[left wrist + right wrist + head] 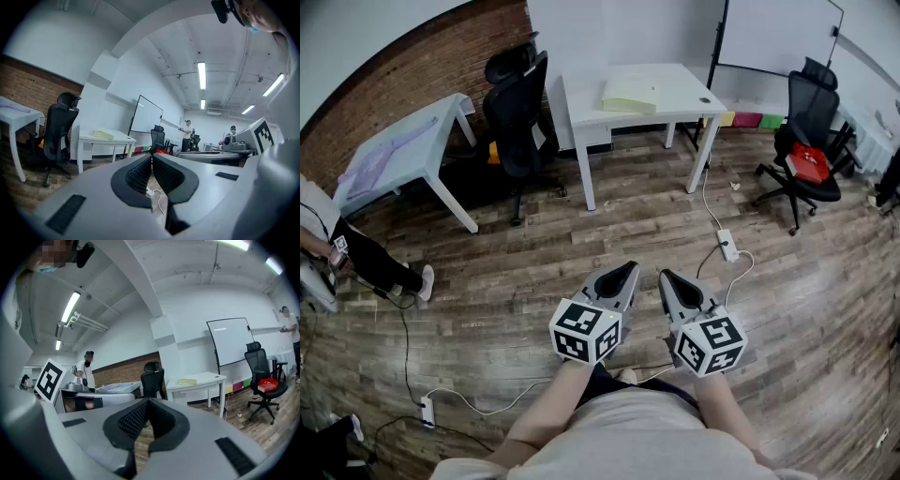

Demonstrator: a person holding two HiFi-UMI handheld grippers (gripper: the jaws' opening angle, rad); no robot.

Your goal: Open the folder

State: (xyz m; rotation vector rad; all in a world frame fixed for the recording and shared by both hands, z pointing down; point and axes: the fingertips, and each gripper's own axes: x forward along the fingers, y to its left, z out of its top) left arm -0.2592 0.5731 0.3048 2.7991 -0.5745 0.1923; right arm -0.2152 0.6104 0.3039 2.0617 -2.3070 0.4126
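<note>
A pale yellow folder lies closed on the white table at the far side of the room; it also shows as a folder in the left gripper view and a folder in the right gripper view. My left gripper and right gripper hang side by side over the wooden floor, well short of the table. Both are shut with nothing between the jaws.
A black office chair stands left of the white table, another black chair with a red item at the right. A second white table is at the left. Power strips and cables lie on the floor. A person's legs show far left.
</note>
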